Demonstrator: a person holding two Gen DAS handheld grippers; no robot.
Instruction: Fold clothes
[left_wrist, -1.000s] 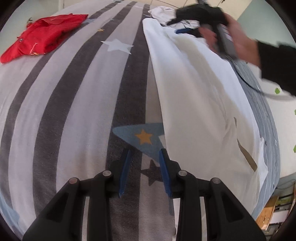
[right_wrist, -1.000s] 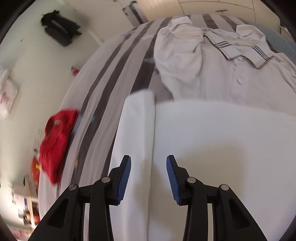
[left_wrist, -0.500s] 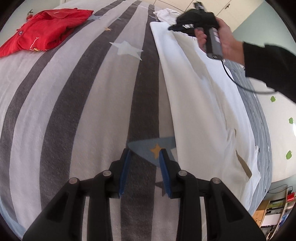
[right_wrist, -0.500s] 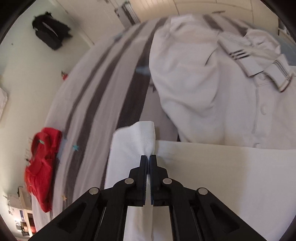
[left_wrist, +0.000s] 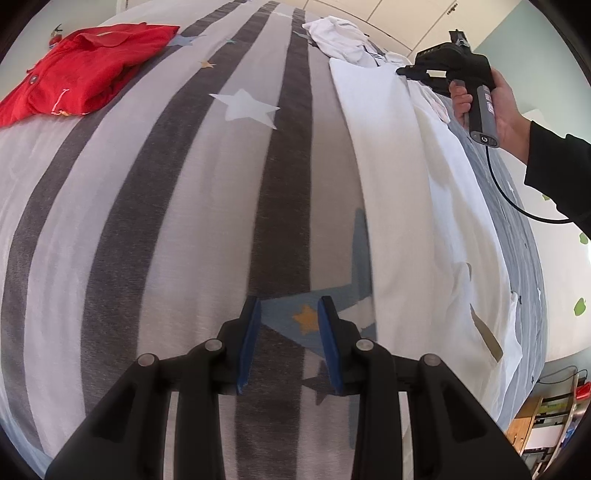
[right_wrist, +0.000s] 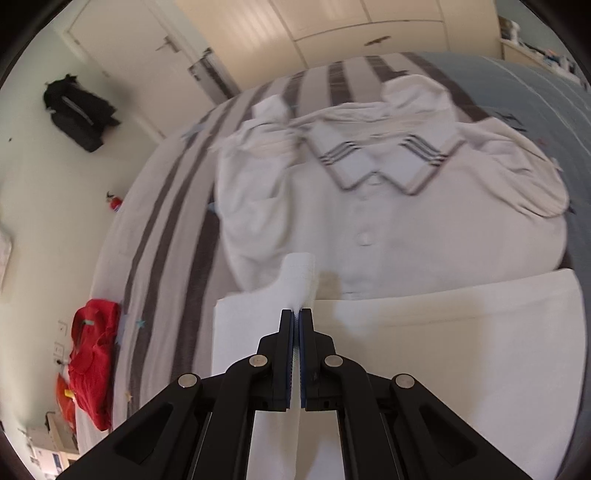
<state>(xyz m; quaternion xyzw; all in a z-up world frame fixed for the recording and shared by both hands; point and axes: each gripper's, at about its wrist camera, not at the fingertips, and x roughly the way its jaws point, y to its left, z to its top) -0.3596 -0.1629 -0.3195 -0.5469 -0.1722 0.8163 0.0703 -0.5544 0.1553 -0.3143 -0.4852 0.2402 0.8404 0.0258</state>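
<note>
A long white garment (left_wrist: 417, 206) lies flat along the right side of a striped bed cover (left_wrist: 155, 206). My right gripper (right_wrist: 296, 314) is shut on a folded corner of this white garment (right_wrist: 443, 350), and the pinched flap sticks up past the pads. In the left wrist view a hand holds that right gripper (left_wrist: 402, 70) at the garment's far end. My left gripper (left_wrist: 289, 302) hovers open over the bed cover near the garment's near edge, with nothing between its fingers.
A crumpled white polo shirt (right_wrist: 369, 206) with a striped collar lies just beyond the white garment. A folded red garment (left_wrist: 85, 85) sits at the bed's far left corner. A black bag (right_wrist: 79, 114) hangs on the wall. Shelves (left_wrist: 546, 424) stand past the bed's right edge.
My right gripper went from open over the white garment to shut on its corner, then carried that corner up and toward the polo shirt. My left gripper shifted slightly over the cover.
</note>
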